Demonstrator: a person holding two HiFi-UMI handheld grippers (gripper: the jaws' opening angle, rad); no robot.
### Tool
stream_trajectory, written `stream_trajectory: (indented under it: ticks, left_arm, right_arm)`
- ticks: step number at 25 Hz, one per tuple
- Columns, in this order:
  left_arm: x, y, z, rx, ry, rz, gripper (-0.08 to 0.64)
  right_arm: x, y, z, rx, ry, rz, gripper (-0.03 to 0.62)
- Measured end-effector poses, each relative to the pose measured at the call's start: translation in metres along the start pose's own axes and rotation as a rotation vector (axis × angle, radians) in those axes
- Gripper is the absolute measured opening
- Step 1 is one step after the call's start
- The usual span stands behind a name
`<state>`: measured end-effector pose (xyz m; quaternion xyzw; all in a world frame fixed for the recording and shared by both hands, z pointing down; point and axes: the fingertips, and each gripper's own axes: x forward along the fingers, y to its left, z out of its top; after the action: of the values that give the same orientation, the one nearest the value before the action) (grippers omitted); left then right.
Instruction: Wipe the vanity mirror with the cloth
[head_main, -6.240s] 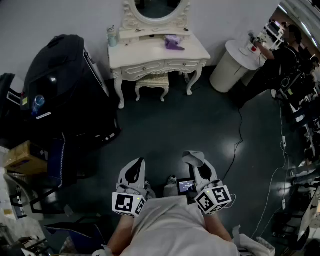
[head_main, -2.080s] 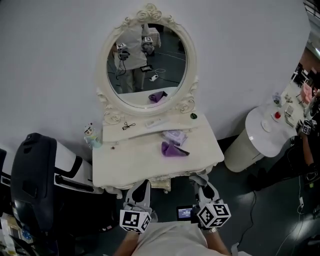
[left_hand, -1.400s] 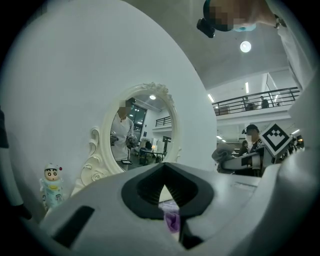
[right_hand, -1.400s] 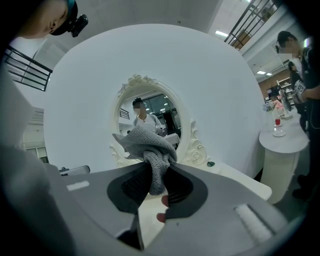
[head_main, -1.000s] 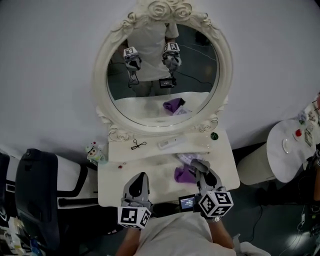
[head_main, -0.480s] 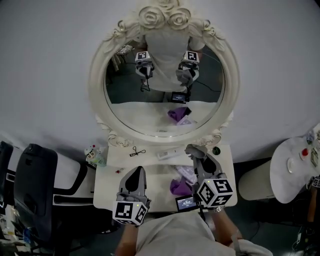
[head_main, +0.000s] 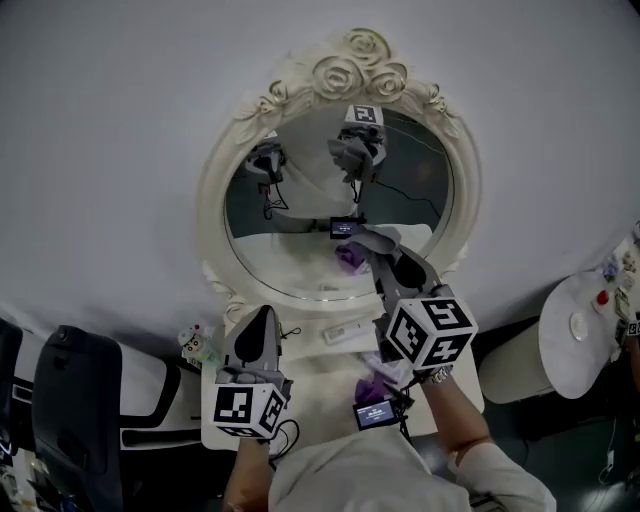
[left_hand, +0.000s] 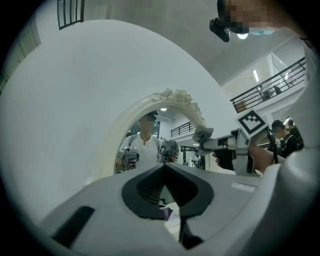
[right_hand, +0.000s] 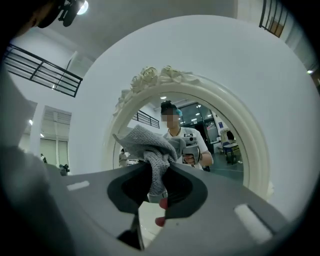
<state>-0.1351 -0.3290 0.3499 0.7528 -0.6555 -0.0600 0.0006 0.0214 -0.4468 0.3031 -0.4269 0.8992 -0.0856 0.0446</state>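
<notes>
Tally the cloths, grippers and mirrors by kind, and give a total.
Cloths: 2, the grey cloth clamped in the right gripper and the purple cloth on the vanity table.
Grippers: 2, the right gripper and the left gripper.
Mirrors: 1, the oval mirror.
Total: 5

Both handheld tools are pale grey moulded plastic with dark ribbed inner pads. The left gripper (head_main: 264, 316) and the right gripper (head_main: 372, 243) each carry a white cube (head_main: 245, 408) printed with black square markers. The right one has a small black lit screen (head_main: 375, 413) mounted beneath it. The person wears a pale short-sleeved shirt (head_main: 340, 470).
</notes>
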Motion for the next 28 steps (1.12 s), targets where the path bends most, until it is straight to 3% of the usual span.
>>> stream_trajectory:
  ticks: [7, 13, 22, 28]
  left_arm:
    - [0.025, 0.015, 0.057, 0.037, -0.027, -0.077, 0.002]
    - [0.015, 0.028, 0.090, 0.074, -0.065, -0.062, 0.002]
    - [0.008, 0.039, 0.095, 0.084, -0.076, -0.026, 0.002]
    - [0.020, 0.015, 0.090, 0.083, -0.073, -0.077, 0.002]
  right_arm:
    - [0.057, 0.048, 0.080, -0.043, -0.084, 0.049, 0.066]
    - [0.101, 0.083, 0.111, -0.056, -0.080, 0.104, 0.066]
    - [0.124, 0.107, 0.129, -0.116, -0.093, 0.134, 0.066]
    - [0.109, 0.070, 0.139, -0.163, -0.130, 0.049, 0.064]
